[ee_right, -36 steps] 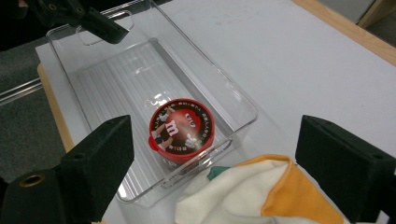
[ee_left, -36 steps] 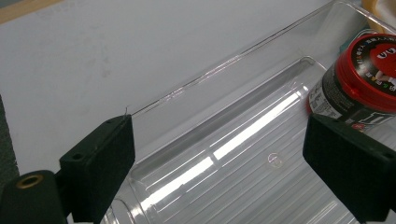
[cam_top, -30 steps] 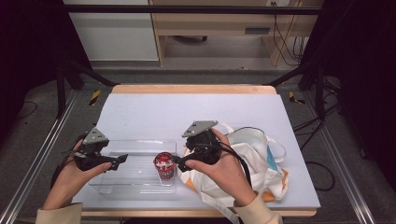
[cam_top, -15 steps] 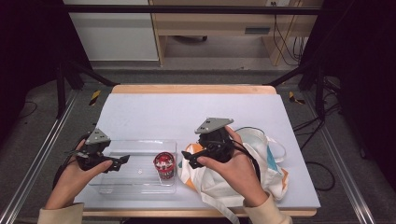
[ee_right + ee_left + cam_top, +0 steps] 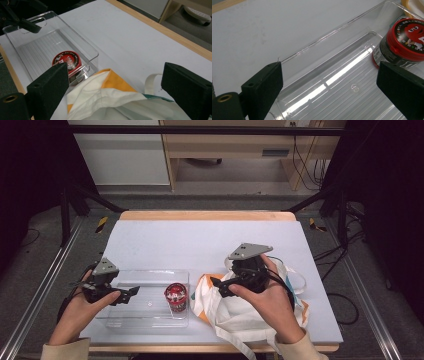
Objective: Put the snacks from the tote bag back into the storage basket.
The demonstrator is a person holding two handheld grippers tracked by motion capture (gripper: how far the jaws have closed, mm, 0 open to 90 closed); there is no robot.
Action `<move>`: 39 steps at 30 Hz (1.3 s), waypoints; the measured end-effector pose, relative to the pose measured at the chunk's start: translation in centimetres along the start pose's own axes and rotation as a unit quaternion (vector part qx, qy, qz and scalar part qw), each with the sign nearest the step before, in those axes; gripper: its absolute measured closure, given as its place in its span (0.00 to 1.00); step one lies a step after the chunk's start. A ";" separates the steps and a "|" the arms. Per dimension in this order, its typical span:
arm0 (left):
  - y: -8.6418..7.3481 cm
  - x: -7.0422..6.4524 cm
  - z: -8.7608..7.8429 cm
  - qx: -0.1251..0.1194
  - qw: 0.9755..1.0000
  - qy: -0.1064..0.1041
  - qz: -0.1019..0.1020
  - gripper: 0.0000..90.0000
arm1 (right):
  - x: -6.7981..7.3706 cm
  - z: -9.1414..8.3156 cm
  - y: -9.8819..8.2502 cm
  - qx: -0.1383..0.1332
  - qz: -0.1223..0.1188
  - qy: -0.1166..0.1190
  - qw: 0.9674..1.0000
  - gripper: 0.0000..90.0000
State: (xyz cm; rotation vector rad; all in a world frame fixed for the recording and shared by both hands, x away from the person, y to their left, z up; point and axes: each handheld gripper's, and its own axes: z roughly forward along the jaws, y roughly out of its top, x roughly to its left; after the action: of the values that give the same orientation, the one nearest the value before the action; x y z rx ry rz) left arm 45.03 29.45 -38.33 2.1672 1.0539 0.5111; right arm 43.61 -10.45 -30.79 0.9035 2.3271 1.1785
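On the pale grey bench [image 5: 200, 240] with its wooden edge, a clear rectangular plastic bin [image 5: 150, 319] lies at the near left, and a small round tin with a red lid [image 5: 175, 296] stands upright inside it, at its right end. Just beside the bin's right wall lies a crumpled white cloth tote bag with orange and green patches [image 5: 240, 312].

The left hand [image 5: 77, 312] comes in from the bottom edge, forearm angled up and slightly right, and holds the left hand-held gripper [image 5: 131, 293] low over the left part of the bin, pointing right towards the tin. In the left gripper view its black jaws stand wide apart over the bin's ribbed floor — nothing between them.

The right hand [image 5: 267, 302] reaches in from the lower right, wrist over the bag, and carries the right hand-held gripper [image 5: 218, 287] above the bag's left part, pointing left. Its jaws are also spread wide and empty — in the right gripper view the bag, the bin's near corner and the tin show between them.
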 end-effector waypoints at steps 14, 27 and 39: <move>-0.1 0.0 0.0 -0.003 1.000 -0.002 -0.001 0.07 | -2.1 -2.5 -1.0 -0.013 0.020 -0.031 0.999 0.08; -0.1 0.1 -0.1 -0.005 1.000 0.001 -0.001 0.07 | -4.9 -5.2 -3.4 -0.016 0.047 -0.085 0.995 0.08; -0.1 0.1 -0.2 -0.004 1.000 0.003 -0.002 0.07 | -6.5 -6.4 -6.0 -0.009 0.065 -0.116 0.991 0.08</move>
State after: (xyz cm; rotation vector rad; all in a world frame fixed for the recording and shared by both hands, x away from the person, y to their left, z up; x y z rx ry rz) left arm 44.96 29.66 -38.27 2.1578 1.0568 0.5193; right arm 42.33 -21.26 -31.64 1.1367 2.0978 1.0782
